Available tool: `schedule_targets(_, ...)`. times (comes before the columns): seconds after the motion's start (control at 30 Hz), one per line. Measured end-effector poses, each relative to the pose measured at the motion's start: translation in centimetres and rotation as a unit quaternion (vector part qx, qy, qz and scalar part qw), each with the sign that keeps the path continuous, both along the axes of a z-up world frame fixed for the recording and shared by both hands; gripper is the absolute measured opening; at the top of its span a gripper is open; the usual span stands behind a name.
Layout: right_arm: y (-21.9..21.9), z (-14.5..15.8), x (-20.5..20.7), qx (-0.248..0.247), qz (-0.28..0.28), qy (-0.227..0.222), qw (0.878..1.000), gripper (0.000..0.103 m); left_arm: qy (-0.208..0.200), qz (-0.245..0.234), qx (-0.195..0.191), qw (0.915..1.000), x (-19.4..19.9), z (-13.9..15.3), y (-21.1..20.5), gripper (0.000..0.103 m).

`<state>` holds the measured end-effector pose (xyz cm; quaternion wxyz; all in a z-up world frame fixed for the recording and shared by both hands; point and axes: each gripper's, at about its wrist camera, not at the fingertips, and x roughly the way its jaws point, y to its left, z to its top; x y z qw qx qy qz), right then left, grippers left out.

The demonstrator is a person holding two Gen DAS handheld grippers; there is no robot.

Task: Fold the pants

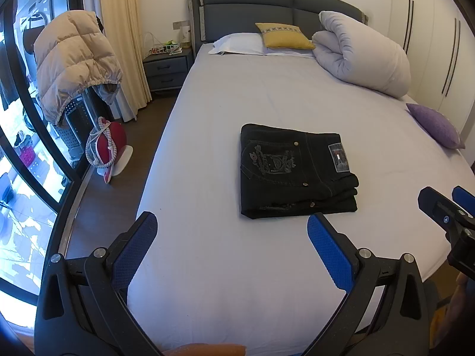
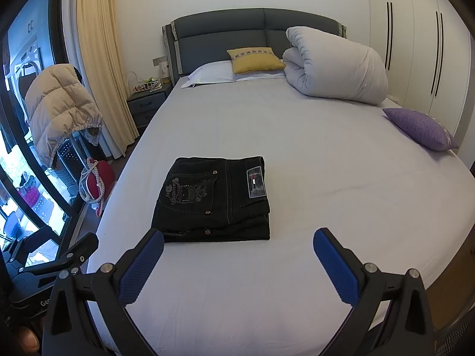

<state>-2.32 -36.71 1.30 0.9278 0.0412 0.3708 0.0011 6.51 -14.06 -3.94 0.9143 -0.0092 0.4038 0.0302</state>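
- A wide bed with a smooth pale lilac sheet fills the middle of the room, its dark grey padded headboard against a cream wall.
- At the head lie a flat white pillow and, leaning on it, a square mustard-yellow cushion; a bulky rolled pale grey duvet sits beside them, towards the white wardrobe doors.
- A small purple textured cushion rests at the bed's edge near the wardrobe.
- On the other side stand a grey two-drawer bedside cabinet, a long cream curtain, and a beige quilted puffer jacket draped over a stand by the glass door.
- On the cabinet top sits a white wire basket; its small coloured contents are too small to make out.
- A red and white iron stands on the dark wooden floor.
- The black denim pants folded into a compact rectangle lie flat on the sheet, back pocket embroidery and waistband patch facing up.
- The left gripper with blue ribbed pads hovers just short of the pants' near edge, fingers spread wide, holding nothing.
- The right gripper with blue ribbed pads hangs over the sheet, likewise wide apart and empty, its left finger near the pants' front corner.
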Motion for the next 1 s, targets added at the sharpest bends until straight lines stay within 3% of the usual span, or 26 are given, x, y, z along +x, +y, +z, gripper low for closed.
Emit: schedule_targets(1.0, -0.8, -0.9, 0.0, 0.002, 0.003, 0.011, 1.0, 0.103, 0.017, -0.009, -0.012, 0.9998, 0.7, -1.1, 0.1, 0.103)
